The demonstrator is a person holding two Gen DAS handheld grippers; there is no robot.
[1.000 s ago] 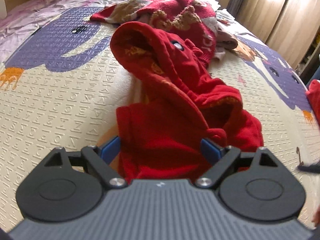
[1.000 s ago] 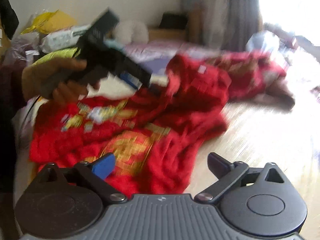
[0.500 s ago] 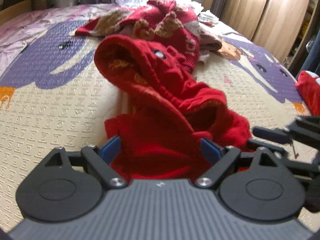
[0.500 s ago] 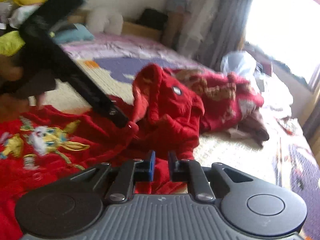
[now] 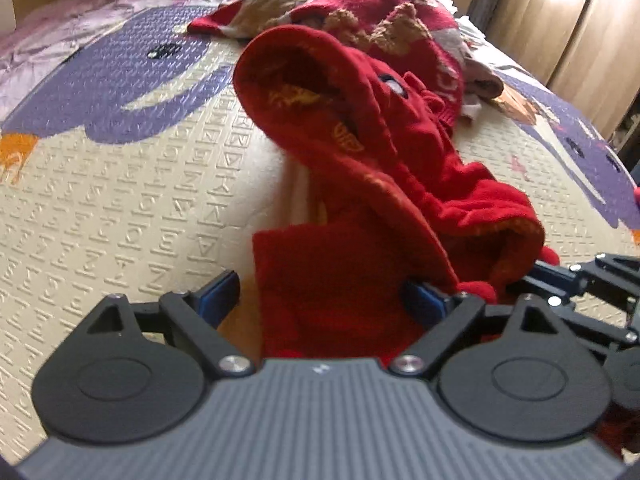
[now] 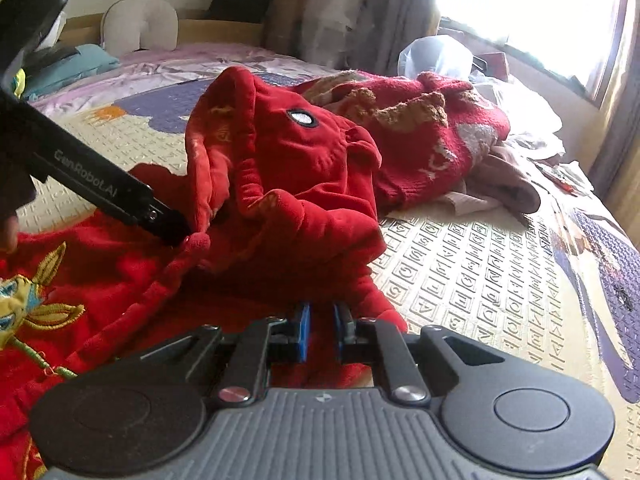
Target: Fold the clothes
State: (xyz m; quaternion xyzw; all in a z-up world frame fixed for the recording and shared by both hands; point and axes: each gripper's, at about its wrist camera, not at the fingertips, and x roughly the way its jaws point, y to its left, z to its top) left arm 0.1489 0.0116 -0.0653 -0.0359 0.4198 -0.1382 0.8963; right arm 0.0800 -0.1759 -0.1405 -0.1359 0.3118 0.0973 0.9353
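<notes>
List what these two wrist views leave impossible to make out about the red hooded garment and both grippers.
- Left wrist view: the red hooded garment's near edge is hidden under the left gripper.
- Right wrist view: whether the right gripper actually pinches cloth is unclear.
- Right wrist view: the left gripper's tips are buried in folds.

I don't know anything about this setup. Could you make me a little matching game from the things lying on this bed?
Things:
1. hooded garment
2. knitted sweater
3. plastic bag
4. mat

Descriptions:
A. cream, embossed with letters
B. clear, near the window
C. red, with a round white patch
D. red with a brown pattern

Pairs: 1-C, 2-D, 3-B, 4-A
</notes>
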